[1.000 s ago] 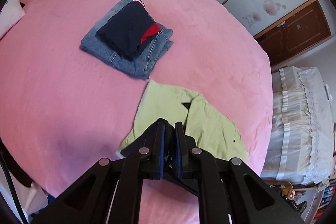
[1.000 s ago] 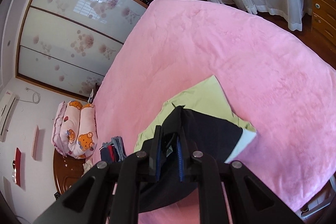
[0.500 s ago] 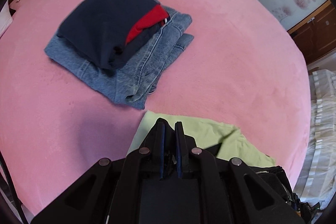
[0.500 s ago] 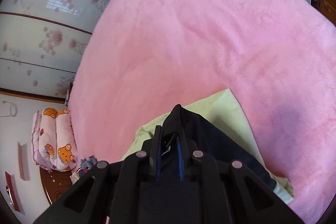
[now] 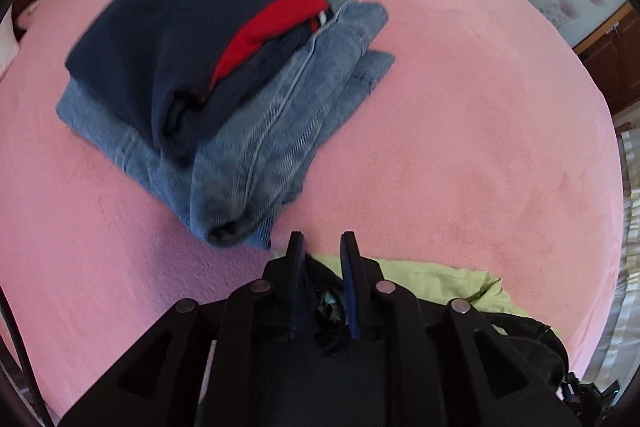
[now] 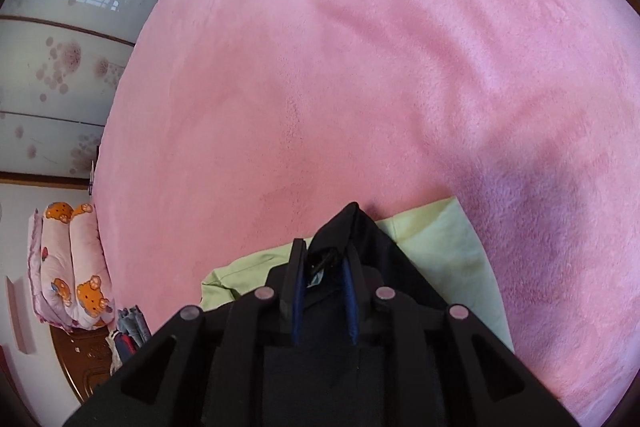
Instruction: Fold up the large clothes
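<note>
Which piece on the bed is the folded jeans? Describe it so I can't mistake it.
On the pink bed, look at the two-item stack just ahead of the left gripper. The folded jeans are the bottom layer, faded blue denim with visible seams. The navy and red garment lies on top of them, and the light green shirt lies apart, nearer the gripper.

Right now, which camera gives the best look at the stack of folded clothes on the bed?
The left wrist view. The stack of folded clothes fills its upper half: a navy and red top lying on folded jeans, slightly blurred. The right wrist view catches only a tiny sliver of the stack at its lower left edge, beside the cartoon pillow.
</note>
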